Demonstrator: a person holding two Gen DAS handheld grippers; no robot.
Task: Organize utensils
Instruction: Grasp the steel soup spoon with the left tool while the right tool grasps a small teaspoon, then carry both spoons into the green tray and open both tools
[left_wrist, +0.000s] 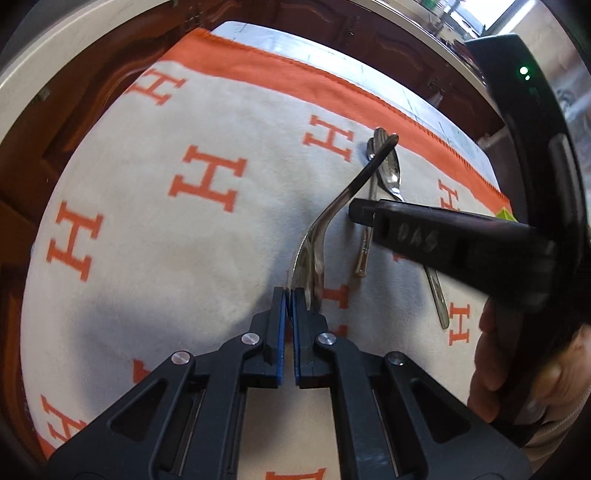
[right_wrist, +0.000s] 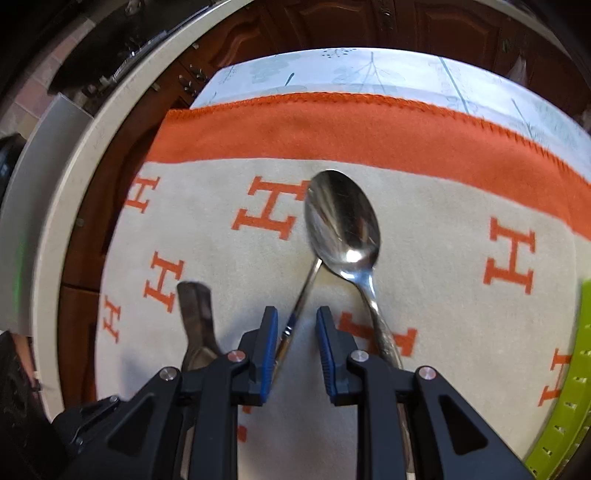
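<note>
Left gripper (left_wrist: 289, 295), nearest the left wrist camera: blue pads (left_wrist: 281, 321) pressed together on the wide end of a silver utensil (left_wrist: 314, 251), probably a fork or spoon held by its head; which one, cannot tell. Its handle sticks up and away from the jaws, tilted right, clear of the blanket (left_wrist: 184, 229), so it looks lifted for carrying rather than resting. Pinching the flat end gives the pads a broad face to grip.

Right gripper (right_wrist: 293, 325): fingers apart, nothing clamped. A thin-handled utensil (right_wrist: 301, 295) lies on the cloth with its handle running between the open pads, nearer the left pad (right_wrist: 267, 343); cannot tell if touching. Jaws seem lined up to close on that handle next. Its far end goes under the big spoon (right_wrist: 341, 218), which lies bowl up just beside, handle passing right of the right pad. The two cross, so pulling the thin one could drag the spoon.

Left wrist view shows both pieces lying together near the orange border, with the right gripper's body over them. Green perforated tray (right_wrist: 561, 406) at the right edge, likely the destination. Sorting is barely underway: two pieces on the cloth, one in the air.
</note>
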